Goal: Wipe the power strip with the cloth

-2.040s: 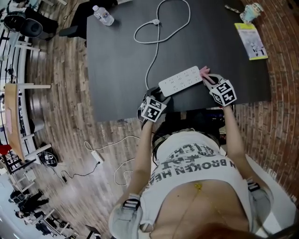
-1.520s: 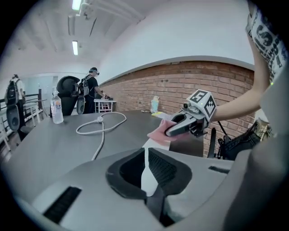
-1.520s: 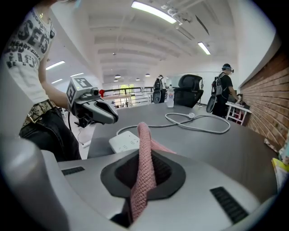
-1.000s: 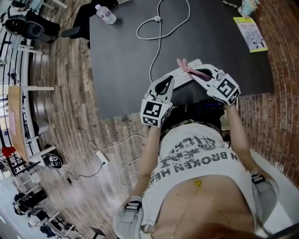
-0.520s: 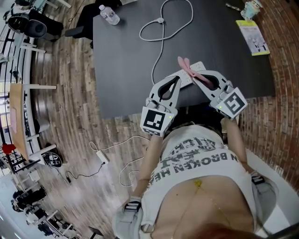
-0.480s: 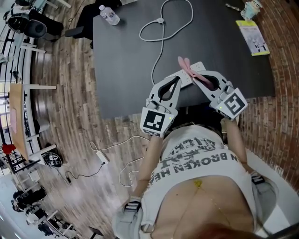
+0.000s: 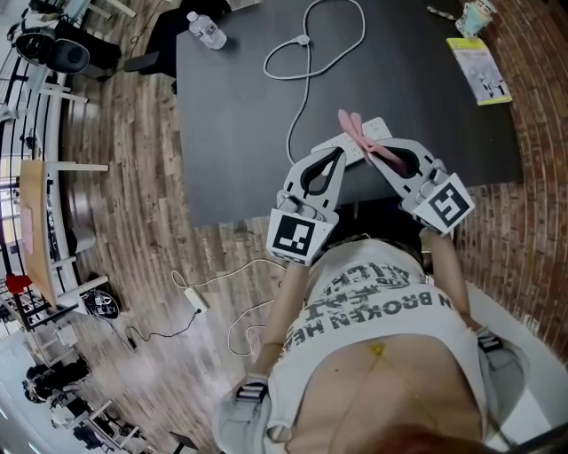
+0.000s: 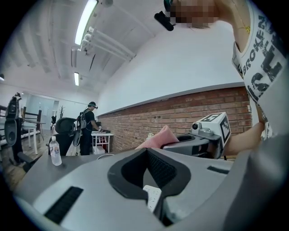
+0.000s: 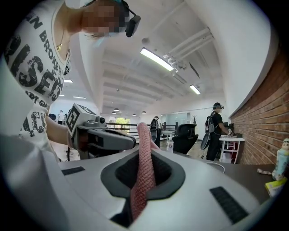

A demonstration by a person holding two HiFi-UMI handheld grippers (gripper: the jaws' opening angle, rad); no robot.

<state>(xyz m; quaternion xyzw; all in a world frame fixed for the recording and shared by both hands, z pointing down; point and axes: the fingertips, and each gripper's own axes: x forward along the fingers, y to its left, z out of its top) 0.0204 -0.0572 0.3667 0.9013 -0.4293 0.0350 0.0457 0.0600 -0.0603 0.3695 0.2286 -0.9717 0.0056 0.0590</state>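
Note:
The white power strip (image 7: pixel 379 130) lies on the black table (image 7: pixel 231 133), partly hidden under both grippers. My left gripper (image 7: pixel 332 151) hovers over the strip's near end with its jaws shut and nothing between them. A bit of the strip (image 8: pixel 151 195) shows below through the hollow of the jaws. My right gripper (image 7: pixel 373 151) is shut on the pink cloth (image 7: pixel 353 127). The cloth (image 9: pixel 143 167) runs up between the jaws and sticks out past their tips. Both grippers point about level, tips close together above the strip.
The strip's white cable (image 7: pixel 306 53) loops across the table's far side. A water bottle (image 7: pixel 203 29) stands at the far left corner, a booklet (image 7: pixel 484 74) and a small cup (image 7: pixel 479 16) at the far right. Another power strip (image 7: pixel 191 297) lies on the wooden floor.
Both grippers have risen off the table toward the head camera, the right one carrying the cloth up from the strip's right end. Over the last half second little has moved.

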